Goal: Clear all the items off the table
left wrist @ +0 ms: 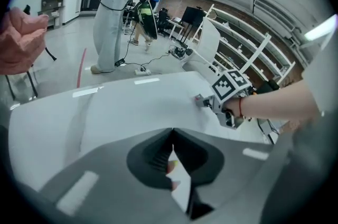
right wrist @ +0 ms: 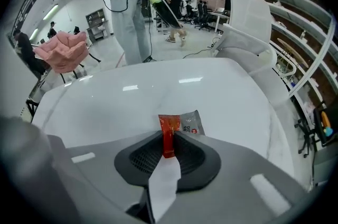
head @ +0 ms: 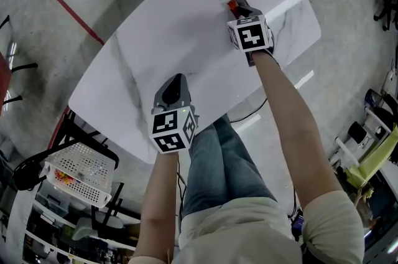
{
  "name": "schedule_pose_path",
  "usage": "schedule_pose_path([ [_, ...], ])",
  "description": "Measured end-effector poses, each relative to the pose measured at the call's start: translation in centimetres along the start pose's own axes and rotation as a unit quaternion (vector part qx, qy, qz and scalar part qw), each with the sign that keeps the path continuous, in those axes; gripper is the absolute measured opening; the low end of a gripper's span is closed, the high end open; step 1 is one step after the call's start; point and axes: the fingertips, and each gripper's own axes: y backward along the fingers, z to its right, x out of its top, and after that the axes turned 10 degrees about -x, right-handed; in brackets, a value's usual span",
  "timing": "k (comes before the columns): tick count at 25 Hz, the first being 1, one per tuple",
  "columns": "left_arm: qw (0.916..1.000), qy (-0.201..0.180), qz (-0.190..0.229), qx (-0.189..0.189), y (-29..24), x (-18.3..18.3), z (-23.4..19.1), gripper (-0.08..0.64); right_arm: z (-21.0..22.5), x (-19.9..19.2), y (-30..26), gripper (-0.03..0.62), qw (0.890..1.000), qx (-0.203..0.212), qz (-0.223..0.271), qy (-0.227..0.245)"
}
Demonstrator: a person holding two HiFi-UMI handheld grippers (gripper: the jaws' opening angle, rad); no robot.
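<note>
White marble surface (head: 161, 32): I see my right gripper (right wrist: 168, 148) pinching a red-and-silver foil sachet (right wrist: 169, 130) lying on it. Left gripper (left wrist: 171, 136) jaws together, near the front edge.

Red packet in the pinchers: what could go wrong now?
The right gripper grips only the thin red end of the packet, so it may slip out when lifted. It looks like a sauce sachet, so a hard squeeze might burst it onto the white table.
</note>
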Motion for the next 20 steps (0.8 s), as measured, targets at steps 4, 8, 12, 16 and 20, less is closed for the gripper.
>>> schedule_pose_path([
  [4, 1.0000, 0.001, 0.005, 0.002, 0.3, 0.3, 0.1, 0.009, 0.7, 0.6, 0.4, 0.010, 1.000, -0.017, 0.011, 0.007],
  [8, 0.9999, -0.002, 0.010, 0.002, 1.0, 0.6, 0.4, 0.009, 0.9, 0.7, 1.6, 0.000, 1.000, -0.020, 0.013, 0.003],
  [12, 0.9999, -0.003, 0.014, 0.003, 1.8, 0.7, 0.9, 0.009, 0.7, 0.7, 2.9, 0.000, 1.000, -0.018, 0.014, 0.006],
  [16, 0.9998, -0.006, 0.020, 0.005, 2.9, 0.9, 1.6, 0.009, 0.1, 0.8, 4.6, -0.001, 1.000, -0.011, 0.025, 0.011],
  [20, 0.9996, -0.008, 0.027, 0.008, 4.2, 1.1, 2.4, 0.009, -0.2, 0.9, 6.4, -0.001, 0.999, -0.009, 0.043, 0.017],
])
